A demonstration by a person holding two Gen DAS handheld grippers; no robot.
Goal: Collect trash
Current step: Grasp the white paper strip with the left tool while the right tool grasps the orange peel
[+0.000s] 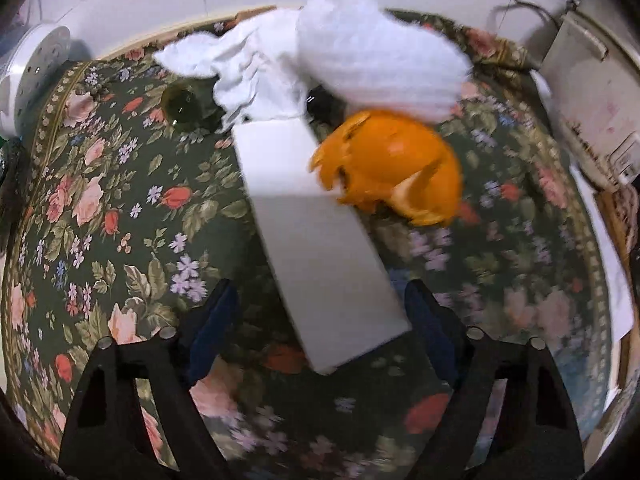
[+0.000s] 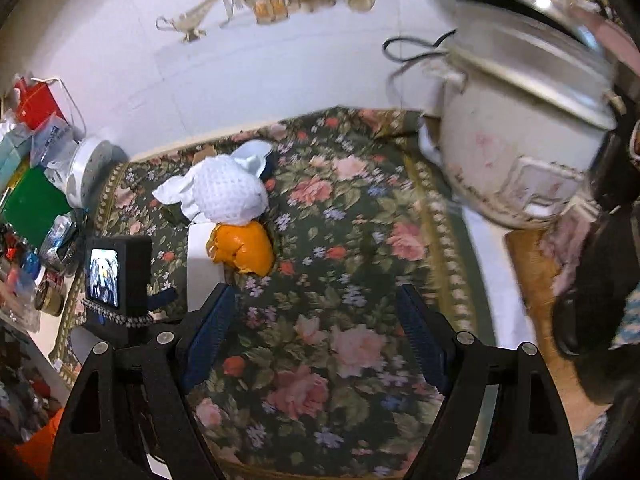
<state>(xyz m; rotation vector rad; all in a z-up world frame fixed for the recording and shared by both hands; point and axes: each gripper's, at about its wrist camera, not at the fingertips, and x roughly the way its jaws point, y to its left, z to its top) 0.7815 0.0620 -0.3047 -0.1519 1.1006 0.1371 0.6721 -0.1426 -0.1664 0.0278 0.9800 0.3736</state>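
An orange peel (image 1: 394, 164), curled into a hollow cup with torn edges, lies on the floral-clothed surface (image 1: 120, 208). It touches the side of a long white box (image 1: 316, 240) lying flat. Just behind both sit 2 crumpled white paper towels (image 1: 360, 60), the larger overlapping the peel's far edge.

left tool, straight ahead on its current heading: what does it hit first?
Probably the white box: the near end lies between the open fingers of the left tool, apparently untouched. Orange peel and crumpled white paper towel sit beyond. Depth is unclear; the floral tablecloth under the box may come first.
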